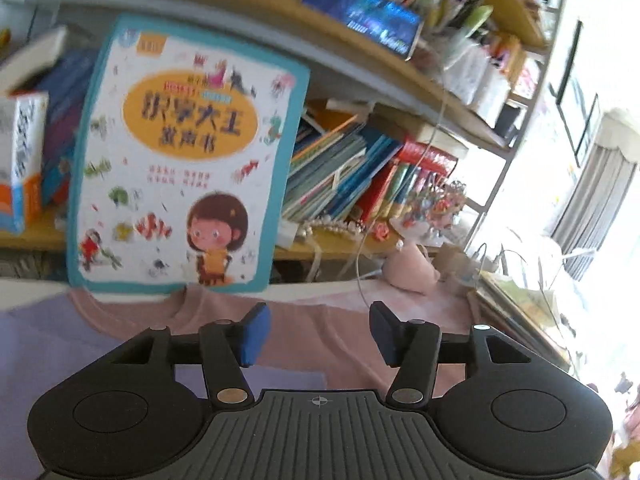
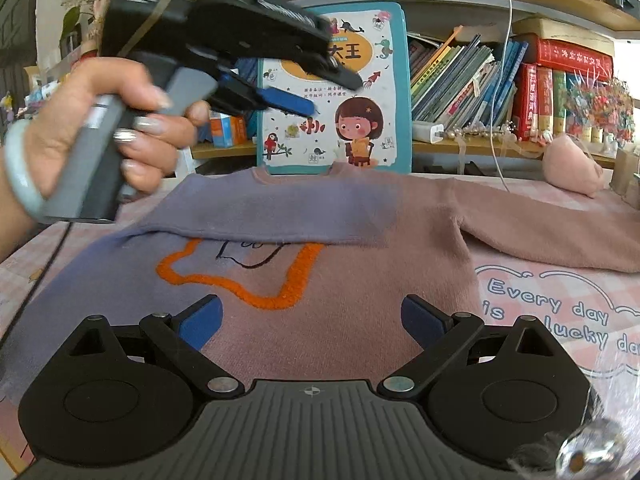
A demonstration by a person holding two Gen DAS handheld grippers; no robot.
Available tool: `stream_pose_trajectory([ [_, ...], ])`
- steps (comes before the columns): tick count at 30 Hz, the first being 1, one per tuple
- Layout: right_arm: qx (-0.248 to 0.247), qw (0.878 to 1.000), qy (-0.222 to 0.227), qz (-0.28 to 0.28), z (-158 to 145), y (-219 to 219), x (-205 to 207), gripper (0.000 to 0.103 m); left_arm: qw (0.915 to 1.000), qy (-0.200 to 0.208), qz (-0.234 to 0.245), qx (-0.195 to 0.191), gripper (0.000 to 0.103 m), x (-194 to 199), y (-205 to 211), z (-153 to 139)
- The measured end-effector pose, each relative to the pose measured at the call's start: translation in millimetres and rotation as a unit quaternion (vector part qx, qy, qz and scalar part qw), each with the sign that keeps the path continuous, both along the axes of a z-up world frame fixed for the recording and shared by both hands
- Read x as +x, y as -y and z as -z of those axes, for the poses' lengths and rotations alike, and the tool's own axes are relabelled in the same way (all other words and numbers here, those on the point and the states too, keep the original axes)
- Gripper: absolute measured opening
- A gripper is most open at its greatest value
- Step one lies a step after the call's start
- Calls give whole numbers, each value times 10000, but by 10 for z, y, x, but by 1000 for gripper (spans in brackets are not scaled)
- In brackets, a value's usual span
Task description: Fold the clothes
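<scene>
A pink and lilac sweater [image 2: 340, 288] with an orange outline lies flat on the table. Its left sleeve [image 2: 264, 212] is folded across the chest; its right sleeve [image 2: 552, 228] stretches out to the right. My right gripper [image 2: 312, 324] is open and empty, low over the sweater's lower body. My left gripper [image 1: 318, 332] is open and empty, held in the air above the sweater's collar end [image 1: 304, 320]. It also shows in the right wrist view [image 2: 320, 84], raised at the upper left in a hand.
A children's book [image 2: 340, 92] stands upright just behind the collar, also in the left wrist view [image 1: 180, 152]. Bookshelves [image 2: 500, 80] crowd the back. A pink plush [image 2: 572, 164] sits at the back right. A checked tablecloth [image 2: 552, 304] with lettering covers the table. A white cable [image 2: 504, 80] hangs down.
</scene>
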State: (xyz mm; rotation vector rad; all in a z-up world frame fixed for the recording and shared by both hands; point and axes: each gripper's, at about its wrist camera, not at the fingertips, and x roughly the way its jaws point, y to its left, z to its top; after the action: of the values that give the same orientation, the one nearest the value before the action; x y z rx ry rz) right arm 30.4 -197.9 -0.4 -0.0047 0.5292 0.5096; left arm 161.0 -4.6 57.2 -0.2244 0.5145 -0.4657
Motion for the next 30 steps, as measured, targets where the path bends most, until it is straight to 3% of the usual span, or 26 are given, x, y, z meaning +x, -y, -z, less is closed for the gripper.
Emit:
stream_pose_trajectory([
  [6,-44,10000,16,7,-1,-3,0,96,9969,-51,-424,654,55,-479,-375,31],
  [10,-49,9999,50,94,-7,10,-8,96,9873,-298,-1087,1117,55,-832,-751,223],
  [18,-223,9996,83,159,-1,-32,-16,96,9646,-556,-2128,1456,55,-1552,-1386,452],
  [23,-184,9996,-198,-4,36,-8,-31,92,9640,-800,-2195,1269,55,-1777,-1582,551],
  [28,-478,9981,-282,251,42,129,-165,76,9616,-787,-2160,1501,55,-1836,-1583,638],
  [30,-539,9974,-299,366,25,220,-225,64,9606,-749,-2126,1629,55,-1847,-1559,665],
])
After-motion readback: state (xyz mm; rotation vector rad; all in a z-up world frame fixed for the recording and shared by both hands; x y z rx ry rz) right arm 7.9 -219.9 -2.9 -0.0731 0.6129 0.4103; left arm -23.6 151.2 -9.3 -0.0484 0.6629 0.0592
